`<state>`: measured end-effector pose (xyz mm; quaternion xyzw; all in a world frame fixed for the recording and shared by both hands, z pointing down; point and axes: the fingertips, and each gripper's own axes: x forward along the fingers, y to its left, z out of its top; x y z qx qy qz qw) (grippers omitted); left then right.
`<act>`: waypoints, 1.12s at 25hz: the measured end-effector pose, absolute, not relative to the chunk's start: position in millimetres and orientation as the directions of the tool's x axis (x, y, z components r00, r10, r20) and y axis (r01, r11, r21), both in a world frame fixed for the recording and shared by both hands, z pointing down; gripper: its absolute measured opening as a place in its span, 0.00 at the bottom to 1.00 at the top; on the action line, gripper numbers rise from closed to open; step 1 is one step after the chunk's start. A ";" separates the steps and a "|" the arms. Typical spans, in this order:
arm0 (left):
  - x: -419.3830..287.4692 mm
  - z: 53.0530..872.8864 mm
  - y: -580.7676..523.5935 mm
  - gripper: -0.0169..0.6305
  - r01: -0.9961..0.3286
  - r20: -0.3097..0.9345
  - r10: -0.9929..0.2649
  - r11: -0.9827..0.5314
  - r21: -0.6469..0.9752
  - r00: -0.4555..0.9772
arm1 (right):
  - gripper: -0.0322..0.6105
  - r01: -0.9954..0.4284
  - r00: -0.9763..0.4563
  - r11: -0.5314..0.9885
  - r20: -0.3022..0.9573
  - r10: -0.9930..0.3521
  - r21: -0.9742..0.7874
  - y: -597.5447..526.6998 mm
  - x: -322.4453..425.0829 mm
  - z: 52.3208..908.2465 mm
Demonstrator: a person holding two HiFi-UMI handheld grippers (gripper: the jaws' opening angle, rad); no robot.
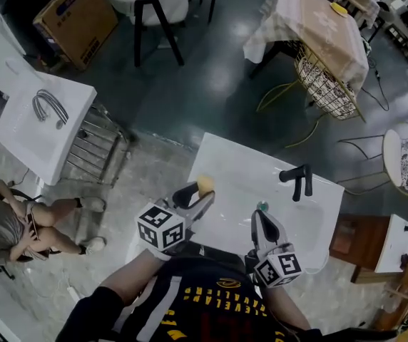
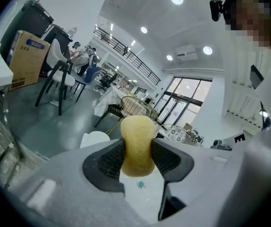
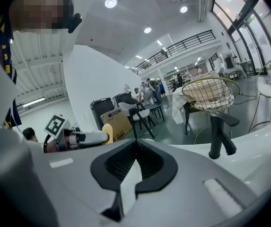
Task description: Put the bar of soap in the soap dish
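A smooth, glossy white basin (image 1: 232, 164) carries an angular matte-black faucet (image 1: 298, 180). Over the basin, the left gripper (image 1: 198, 193) clamps its ribbed black fingers (image 2: 108, 162) on the upright, rounded, waxy yellow bar of soap (image 2: 138, 145). The right gripper (image 3: 136, 167) has its fingers together, empty.

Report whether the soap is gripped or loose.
Gripped: the left gripper's jaws press on both sides of the yellow soap, which stands upright between them.

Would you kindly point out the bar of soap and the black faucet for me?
bar of soap (image 2: 138, 145), left gripper view, the middle of its yellow body.
black faucet (image 1: 296, 179), head view, its upright stem.
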<state>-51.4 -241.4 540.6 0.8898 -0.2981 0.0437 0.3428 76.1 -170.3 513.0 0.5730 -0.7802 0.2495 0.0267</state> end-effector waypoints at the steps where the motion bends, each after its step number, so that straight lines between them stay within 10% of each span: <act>1: -50.7 544.3 -245.0 0.30 -0.571 0.293 -0.505 -0.582 0.579 0.812 | 0.06 -0.904 -0.351 0.226 0.328 -0.877 -0.362 -174.6 75.6 515.0; 28: -21.1 657.6 -337.4 0.30 -0.806 0.648 -0.500 -0.482 0.343 0.575 | 0.05 -0.864 -0.438 0.272 0.364 -0.822 -0.424 -218.4 101.6 548.7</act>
